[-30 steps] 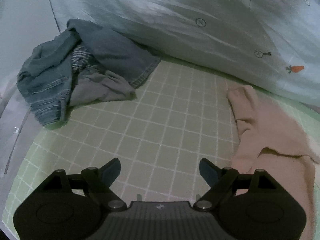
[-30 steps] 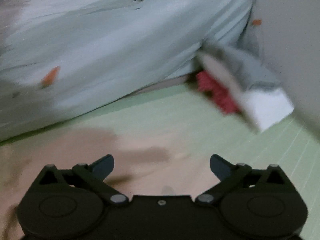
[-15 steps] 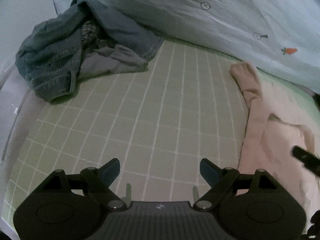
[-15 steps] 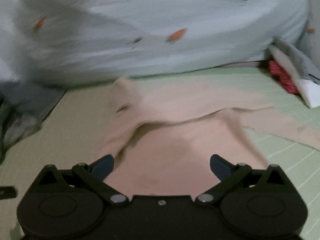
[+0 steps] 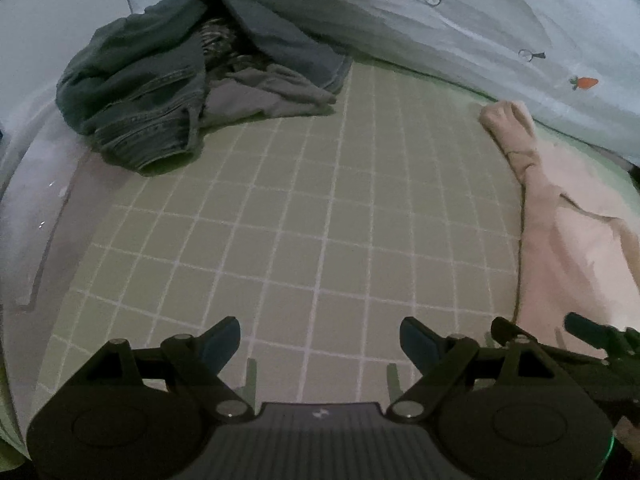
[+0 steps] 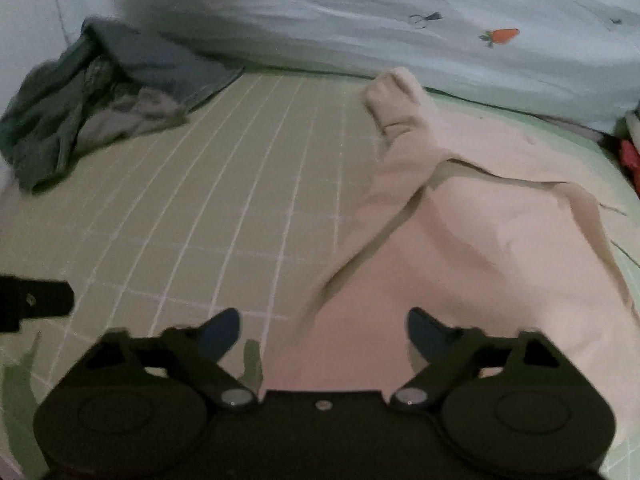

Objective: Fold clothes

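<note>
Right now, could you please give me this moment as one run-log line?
left gripper: open, over green mat | right gripper: jaws just closing, unclamped, at pink garment edge | jeans pile: untouched

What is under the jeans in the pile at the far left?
A grey garment pokes out from under the jeans, with striped fabric in the folds. Anything deeper is covered.

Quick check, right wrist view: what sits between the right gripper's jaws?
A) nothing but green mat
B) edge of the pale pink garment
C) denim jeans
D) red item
B: the near edge of the pale pink garment lies between the open jaws of the right gripper, not clamped.
</note>
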`<action>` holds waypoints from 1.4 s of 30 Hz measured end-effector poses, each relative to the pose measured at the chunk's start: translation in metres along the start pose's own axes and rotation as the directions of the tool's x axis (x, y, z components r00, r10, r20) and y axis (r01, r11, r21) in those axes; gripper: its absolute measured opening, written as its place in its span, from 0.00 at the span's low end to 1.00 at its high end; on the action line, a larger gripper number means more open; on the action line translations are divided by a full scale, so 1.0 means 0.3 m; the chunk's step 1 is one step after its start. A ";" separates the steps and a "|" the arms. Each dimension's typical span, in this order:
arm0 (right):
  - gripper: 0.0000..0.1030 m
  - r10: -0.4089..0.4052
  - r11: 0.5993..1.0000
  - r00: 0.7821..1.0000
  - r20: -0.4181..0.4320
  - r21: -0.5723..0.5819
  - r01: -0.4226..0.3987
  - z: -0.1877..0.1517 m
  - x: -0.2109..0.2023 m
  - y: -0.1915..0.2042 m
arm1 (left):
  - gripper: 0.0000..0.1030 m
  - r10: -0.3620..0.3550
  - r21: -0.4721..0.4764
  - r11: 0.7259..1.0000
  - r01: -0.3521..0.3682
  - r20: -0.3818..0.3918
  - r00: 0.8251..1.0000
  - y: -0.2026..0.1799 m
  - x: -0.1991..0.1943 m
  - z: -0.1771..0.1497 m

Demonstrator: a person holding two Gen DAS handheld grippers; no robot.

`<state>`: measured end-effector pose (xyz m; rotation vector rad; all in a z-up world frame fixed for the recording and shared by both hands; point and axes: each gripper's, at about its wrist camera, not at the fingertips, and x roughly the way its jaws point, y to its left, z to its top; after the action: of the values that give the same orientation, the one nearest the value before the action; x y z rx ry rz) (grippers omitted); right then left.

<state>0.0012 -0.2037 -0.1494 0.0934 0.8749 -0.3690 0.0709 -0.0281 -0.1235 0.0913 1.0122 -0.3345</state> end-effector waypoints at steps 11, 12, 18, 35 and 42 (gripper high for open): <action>0.04 0.117 0.991 0.993 0.010 0.058 -0.118 -0.009 -0.035 -0.108 | 0.85 -0.018 0.027 0.999 0.018 0.000 1.000 -0.078 -0.007 -0.005; 0.04 0.138 0.988 0.990 0.021 0.068 -0.139 -0.005 -0.048 -0.128 | 0.85 -0.023 0.033 0.999 0.023 0.001 1.000 -0.097 -0.008 -0.005; 0.03 0.175 0.970 0.979 0.108 0.151 -0.190 0.033 -0.167 -0.327 | 0.85 -0.065 0.048 0.997 0.065 0.008 0.998 -0.234 -0.015 0.011; 0.18 0.085 0.986 0.991 -0.106 0.155 -0.068 -0.083 -0.021 -0.679 | 0.85 -0.026 0.108 0.994 0.033 -0.064 0.998 -0.571 -0.013 -0.060; 0.64 0.146 0.976 0.989 -0.028 0.169 -0.140 -0.003 -0.073 -0.853 | 0.86 0.003 0.057 0.998 -0.002 -0.026 1.000 -0.690 0.005 0.021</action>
<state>-0.1027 -0.4362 -0.1153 0.3177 0.8701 -0.3055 0.0114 -0.2254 -0.1050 0.1485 1.0288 -0.3608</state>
